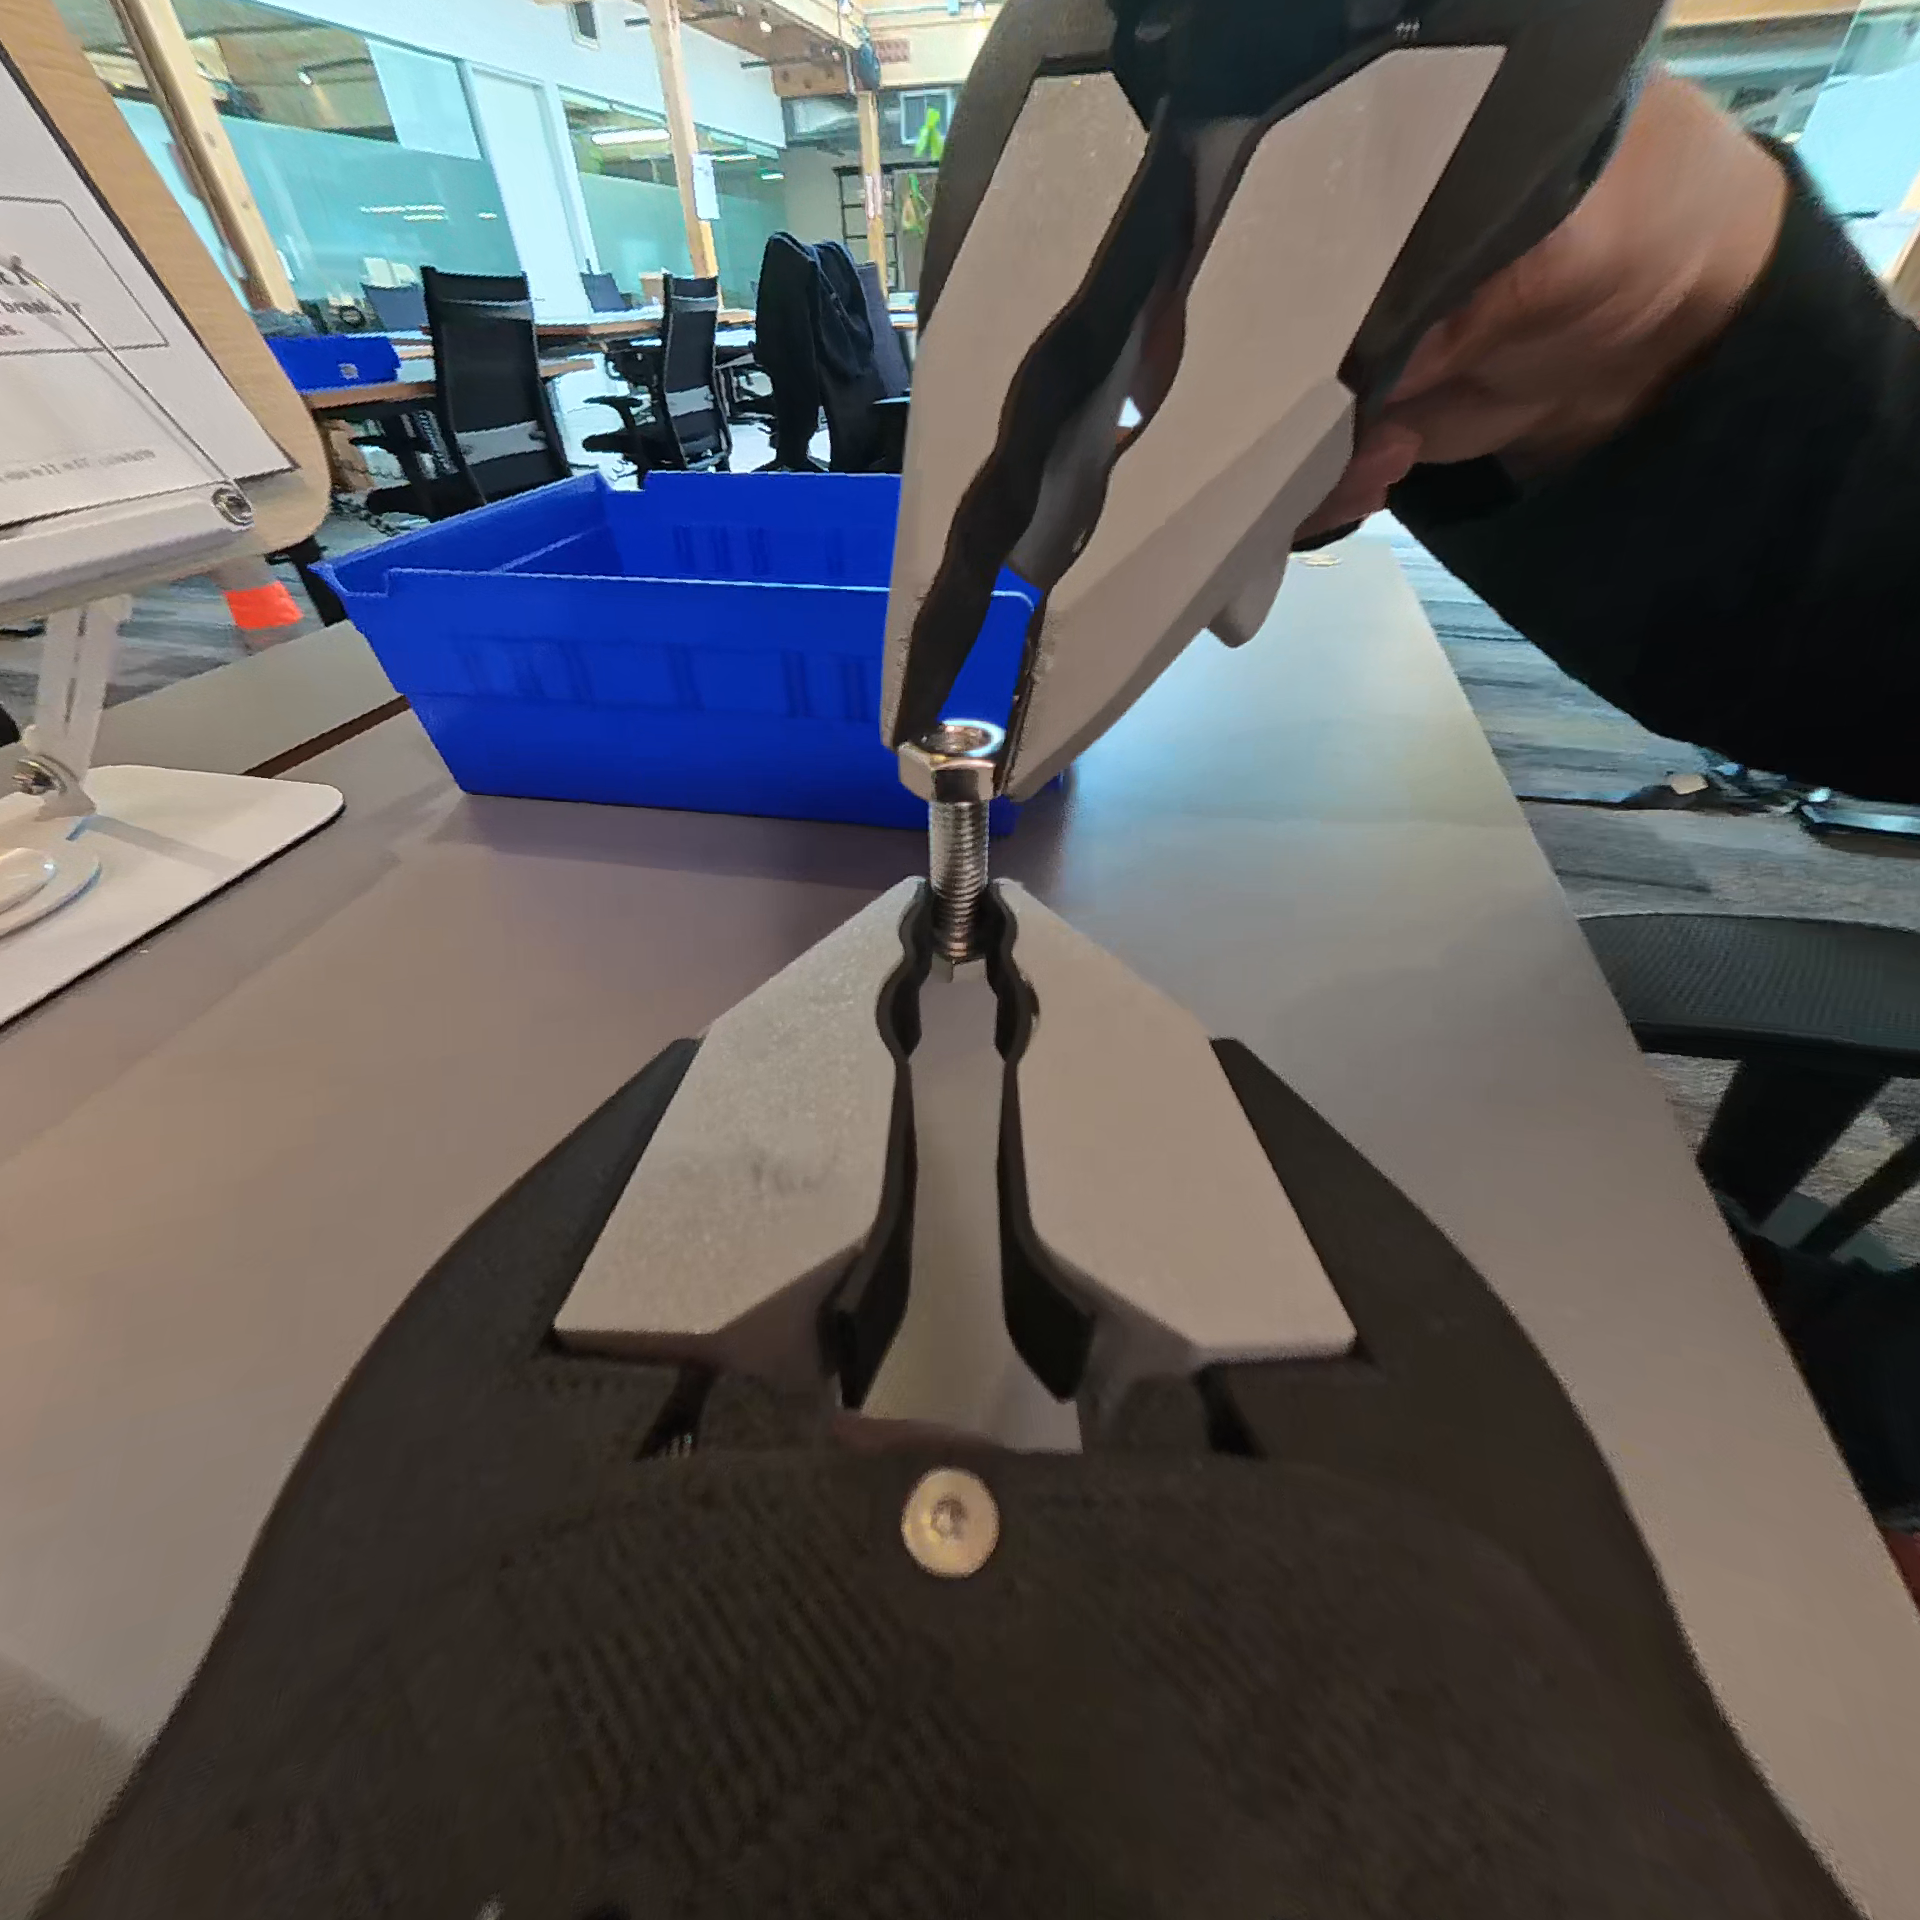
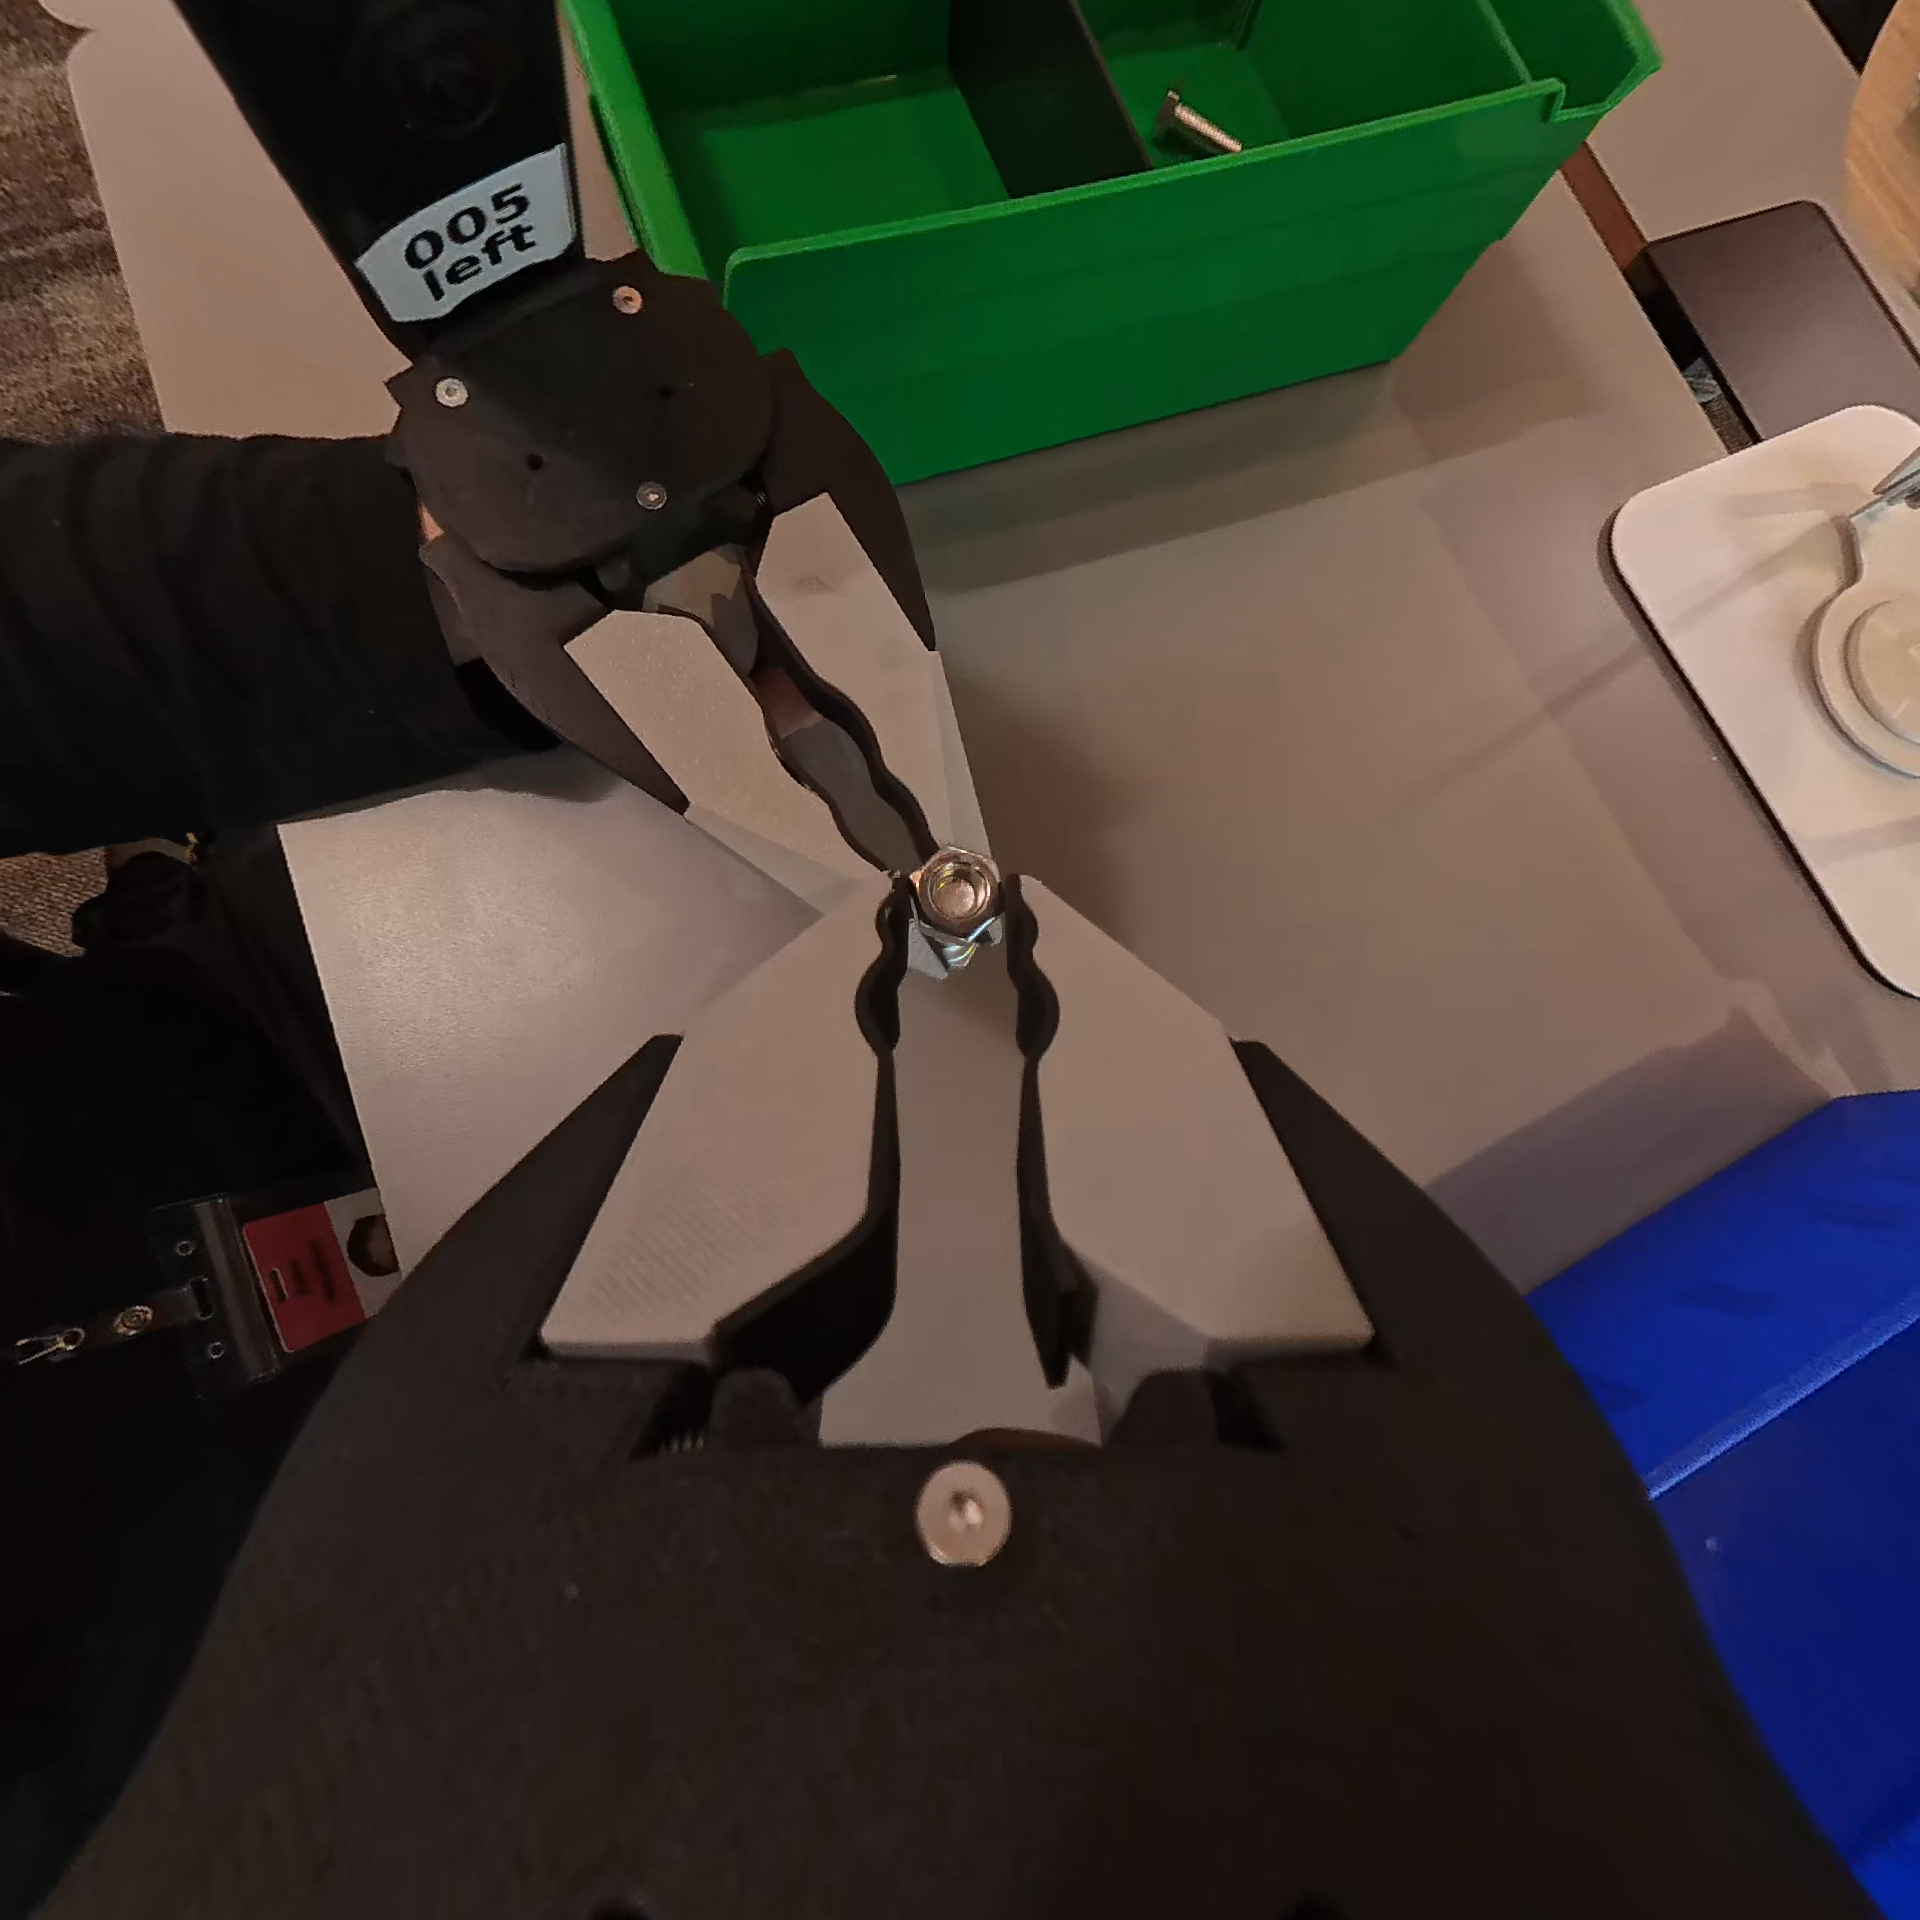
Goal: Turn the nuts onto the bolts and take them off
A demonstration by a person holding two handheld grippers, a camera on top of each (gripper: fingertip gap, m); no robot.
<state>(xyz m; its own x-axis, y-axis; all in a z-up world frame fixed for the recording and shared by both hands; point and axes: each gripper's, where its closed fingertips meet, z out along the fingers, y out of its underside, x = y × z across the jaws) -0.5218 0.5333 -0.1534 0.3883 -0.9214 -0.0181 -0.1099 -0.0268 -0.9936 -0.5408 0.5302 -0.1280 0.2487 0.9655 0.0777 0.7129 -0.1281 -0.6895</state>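
Bolt (image 1: 954,883) is clamped upright by left gripper (image 1: 958,906), nut (image 1: 948,762) at 12 o'clock on it is pinched by right gripper (image 1: 961,753).

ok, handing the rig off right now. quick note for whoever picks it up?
Left claw: shut on the bolt, gripping the lower shank just above the head, bolt upright above the table.
Right claw: shut on the nut, which sits at the bolt's top end.
Bins: green bin holds one spare bolt; blue bin is beside the work.
Done: nut on the bolt's tip; how far it is threaded I cannot tell.
Left: run the nut down, then take it off.
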